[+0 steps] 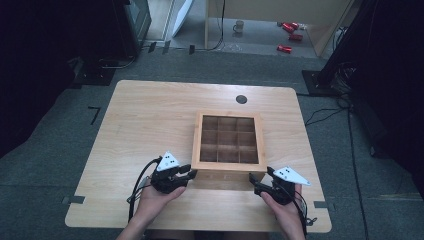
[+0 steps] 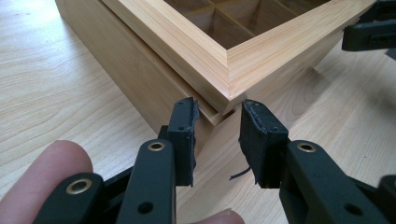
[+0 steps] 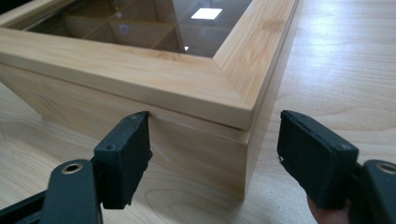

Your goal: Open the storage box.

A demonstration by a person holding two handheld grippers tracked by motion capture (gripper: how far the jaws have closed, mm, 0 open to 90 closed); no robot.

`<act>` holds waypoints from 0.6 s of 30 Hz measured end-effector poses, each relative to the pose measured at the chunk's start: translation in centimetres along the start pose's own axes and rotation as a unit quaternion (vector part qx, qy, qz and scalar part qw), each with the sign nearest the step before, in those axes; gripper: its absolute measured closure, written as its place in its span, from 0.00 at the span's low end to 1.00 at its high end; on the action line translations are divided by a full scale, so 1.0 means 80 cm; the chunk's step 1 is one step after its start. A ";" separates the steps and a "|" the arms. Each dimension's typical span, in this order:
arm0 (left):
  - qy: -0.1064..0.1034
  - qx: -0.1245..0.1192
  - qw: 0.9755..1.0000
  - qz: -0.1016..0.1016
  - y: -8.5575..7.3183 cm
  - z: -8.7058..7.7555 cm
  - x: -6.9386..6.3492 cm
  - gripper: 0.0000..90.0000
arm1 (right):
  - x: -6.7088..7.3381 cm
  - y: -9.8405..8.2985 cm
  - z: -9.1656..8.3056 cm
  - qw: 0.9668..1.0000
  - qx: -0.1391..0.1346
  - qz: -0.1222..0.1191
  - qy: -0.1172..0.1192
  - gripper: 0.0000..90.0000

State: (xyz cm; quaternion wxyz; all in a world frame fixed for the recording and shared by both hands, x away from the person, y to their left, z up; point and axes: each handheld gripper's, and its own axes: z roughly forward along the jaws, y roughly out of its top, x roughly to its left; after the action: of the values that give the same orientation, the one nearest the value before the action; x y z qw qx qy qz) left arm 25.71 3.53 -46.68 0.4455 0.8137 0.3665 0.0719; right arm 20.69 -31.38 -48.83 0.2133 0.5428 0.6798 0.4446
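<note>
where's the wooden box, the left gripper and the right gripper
wooden box (image 1: pixel 199 141): high view, on its left lid frame.
left gripper (image 2: pixel 217 122): left gripper view, midway between its fingertips.
right gripper (image 3: pixel 215 140): right gripper view, midway between its fingertips.

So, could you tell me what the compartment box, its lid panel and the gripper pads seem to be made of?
The box looks like pale wood with a smooth matt finish: grain lines run along the frame, which is mitred at the corner. Its lid panel seems to be glass or clear plastic, as it mirrors a ceiling light over the dividers. The pads look like black rubber or foam, with frayed edges.
</note>
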 end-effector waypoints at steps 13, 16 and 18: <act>-0.005 -0.003 1.000 -0.002 -0.001 0.000 0.002 0.69 | 0.003 0.002 -0.002 1.000 -0.012 -0.016 -0.008 0.33; -0.001 -0.006 1.000 0.002 -0.004 -0.002 0.004 0.64 | 0.003 0.003 -0.002 1.000 -0.013 -0.022 -0.009 0.33; 0.004 -0.010 1.000 0.002 -0.007 -0.004 0.006 0.58 | 0.003 0.004 -0.003 1.000 -0.014 -0.025 -0.007 0.33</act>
State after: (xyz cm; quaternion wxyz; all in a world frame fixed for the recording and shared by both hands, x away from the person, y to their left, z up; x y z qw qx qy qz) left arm 25.62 4.25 -47.02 0.4517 0.8098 0.3658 0.0795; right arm 20.62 -31.27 -48.39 0.2365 0.5254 0.6859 0.4445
